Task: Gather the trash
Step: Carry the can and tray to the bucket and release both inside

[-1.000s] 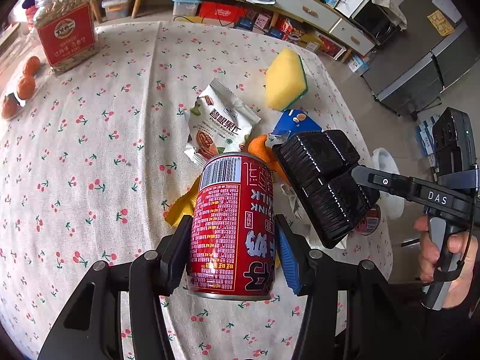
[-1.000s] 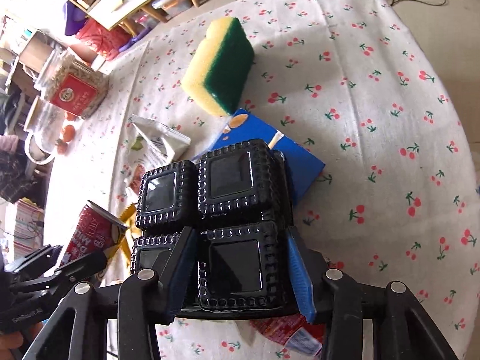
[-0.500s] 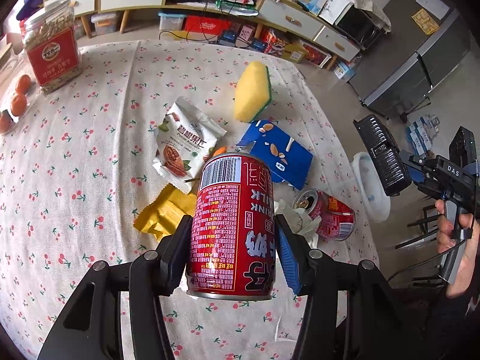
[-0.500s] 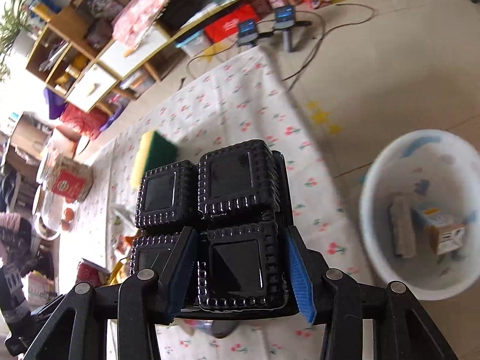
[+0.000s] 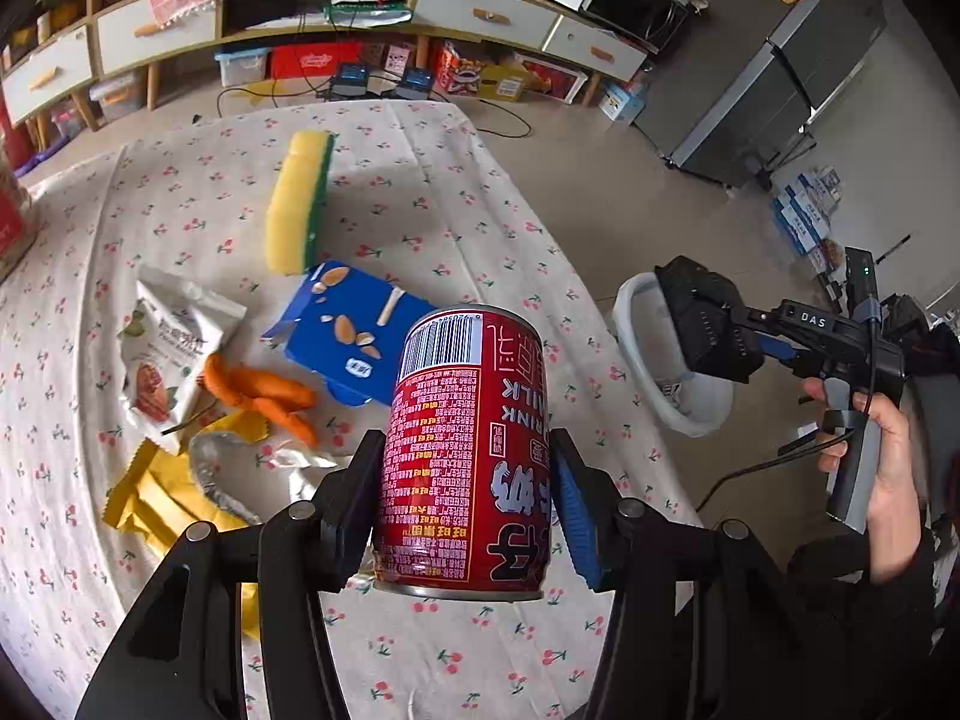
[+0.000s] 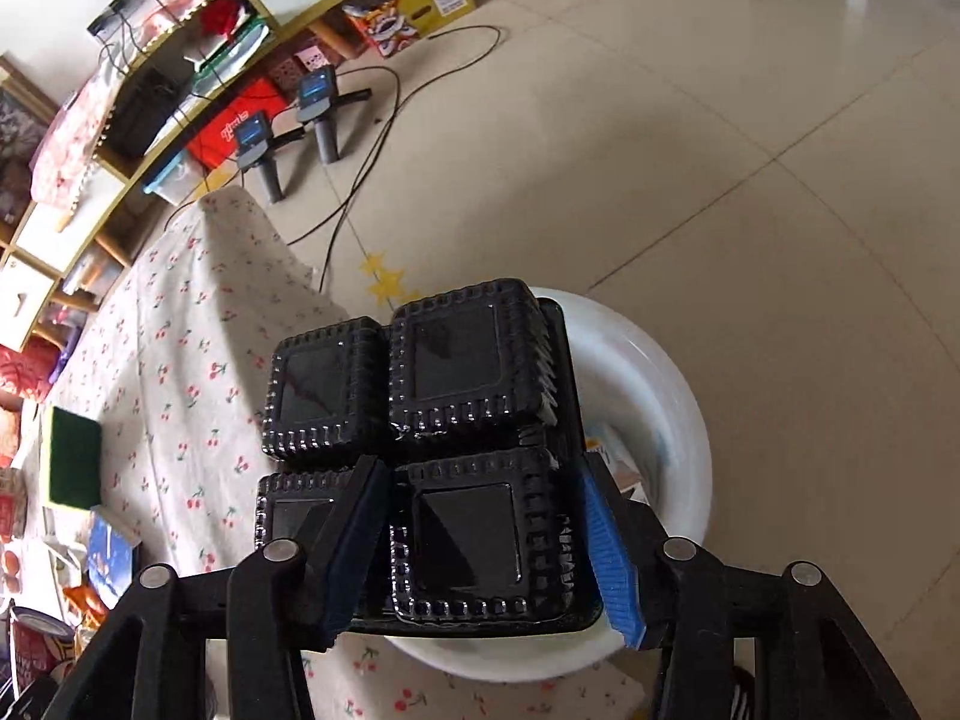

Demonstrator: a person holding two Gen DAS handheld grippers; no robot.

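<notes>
Left gripper (image 5: 468, 480): fingers clenched on the red can (image 5: 471, 450), can upright between the pads and held up off the tabletop (image 5: 420, 192).

Right gripper (image 6: 480, 540): held over the white bin (image 6: 672, 420), which stood on the floor just beside the tabletop edge. Black plastic tray (image 6: 432, 420) sat between the fingers, 4 square cells facing the camera. The fingers had just been opening; right blue pad (image 6: 606, 546) showed a slight gap from the tray rim, left pad looked close to or on the tray between 2 cells. Read as released, tray not yet dropped. In the left wrist view the same tray (image 5: 708, 324) hung at the bin's rim (image 5: 630, 312), with the person's right hand (image 5: 882, 444) on the handle.

Bin already held some paper scraps, partly hidden by the tray.

Left on the tabletop: yellow-green sponge (image 5: 300, 198), blue snack box (image 5: 354, 336) opened flat, white nut pouch (image 5: 174, 348), orange peel strips (image 5: 258, 390), yellow wrapper (image 5: 156, 492), crumpled foil (image 5: 216, 456). All lay clustered left of the can. In the right wrist view another red can (image 6: 36, 654) showed at the far left edge, partly cut off.
</notes>
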